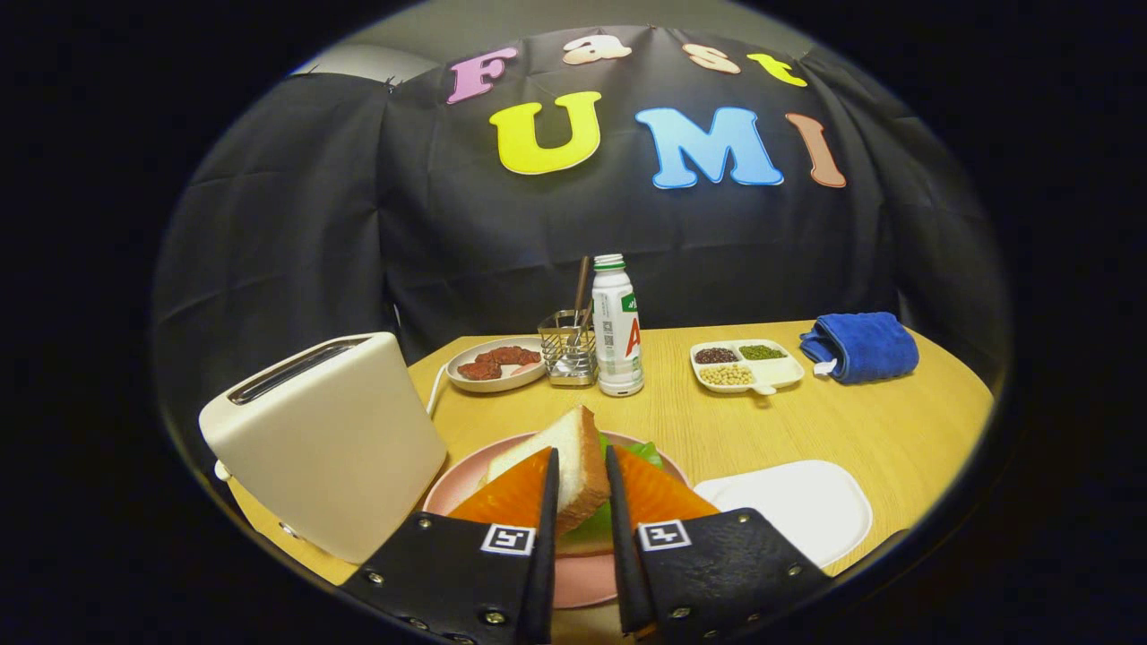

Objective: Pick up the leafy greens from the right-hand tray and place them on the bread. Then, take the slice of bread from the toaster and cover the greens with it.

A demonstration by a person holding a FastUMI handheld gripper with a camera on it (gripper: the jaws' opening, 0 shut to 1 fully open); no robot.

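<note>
My gripper [582, 453] is shut on a slice of white bread [578, 466], which stands tilted on edge between the two fingers. Right under it lies the pink plate [459, 491], where leafy greens [642, 453] peek out below and to the right of the slice. Whatever lies under the greens is hidden by the fingers. To the left of the plate stands the cream toaster [332, 439], its top slot showing nothing inside. An empty white tray [789, 506] lies on the right, next to the plate.
Further back on the wooden table [896, 430] are a dish of red pieces [495, 363], a wire utensil holder [567, 354], a white bottle [616, 327], a divided dish of beans [746, 365] and a folded blue towel [860, 345].
</note>
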